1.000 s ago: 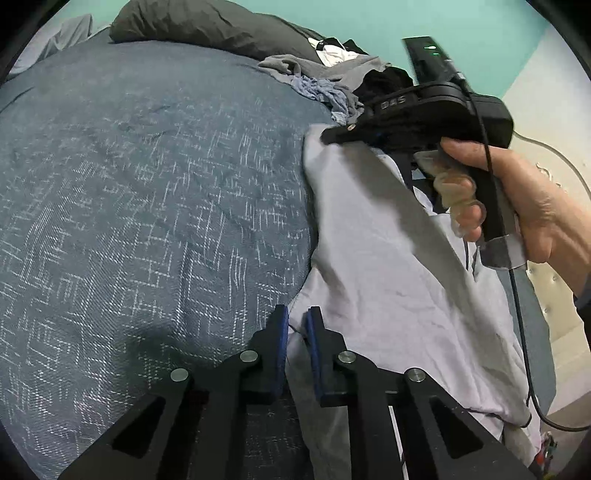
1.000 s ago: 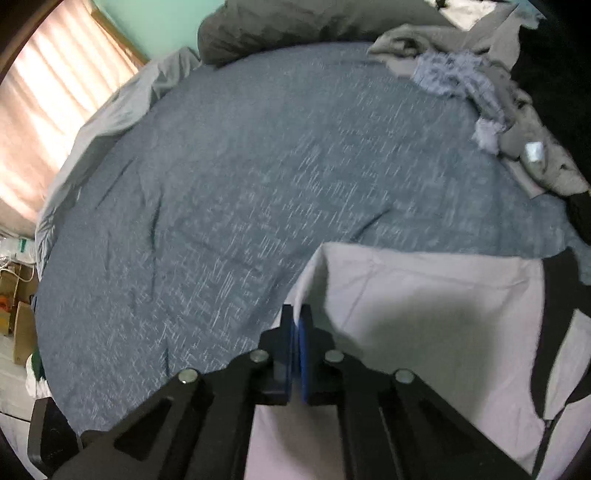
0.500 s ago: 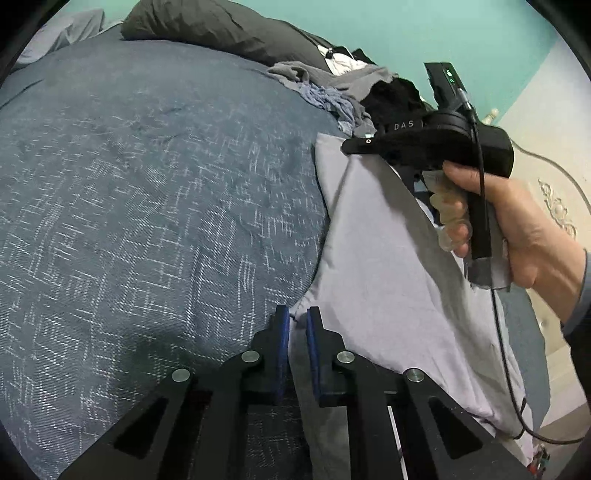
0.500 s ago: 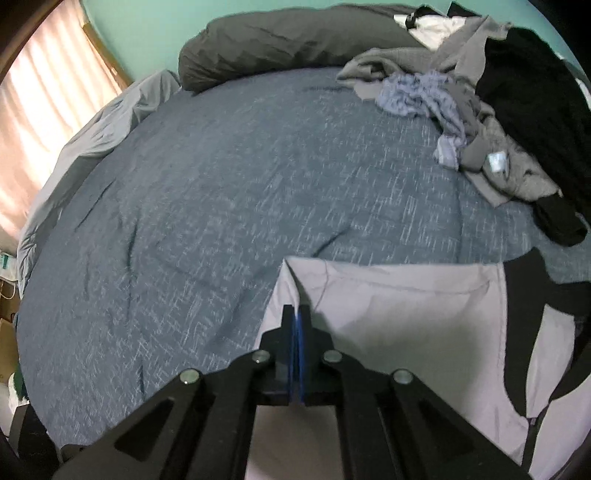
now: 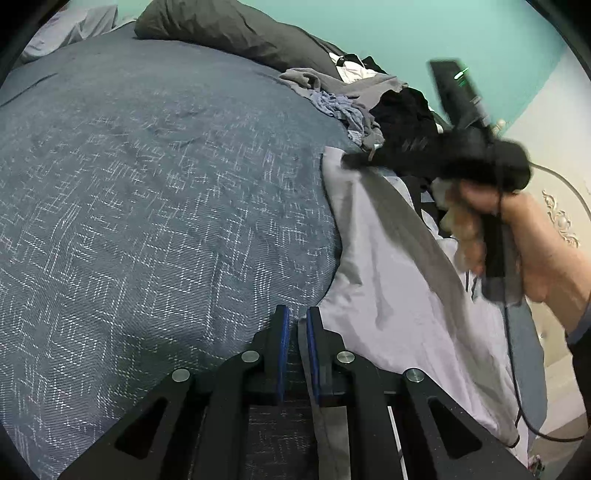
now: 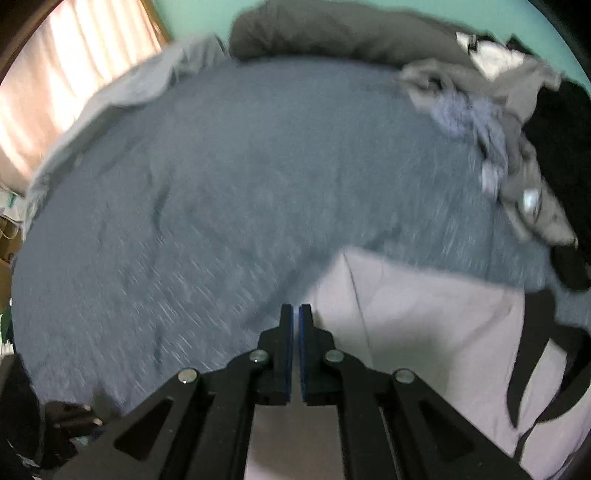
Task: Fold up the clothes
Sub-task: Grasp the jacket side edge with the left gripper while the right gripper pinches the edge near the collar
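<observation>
A pale lilac garment (image 5: 388, 280) with black trim lies on the blue-grey bed cover (image 5: 147, 206). My left gripper (image 5: 295, 325) has a narrow gap between its pads, and the garment's near edge hangs down between them. My right gripper (image 6: 295, 321) has a thin gap between its pads with no cloth in it, and the garment (image 6: 424, 332) lies just to its right. In the left wrist view the right gripper (image 5: 351, 160) shows blurred above the garment's far corner.
A heap of grey, blue and black clothes (image 5: 369, 103) lies at the far right of the bed, also in the right wrist view (image 6: 517, 140). A dark pillow (image 6: 332, 33) sits at the head. A curtained window (image 6: 74, 74) is at the left.
My right gripper has let go of the garment's corner and parted slightly; the corner has dropped onto the bed. My left gripper's jaws have loosened a little around the near edge.
</observation>
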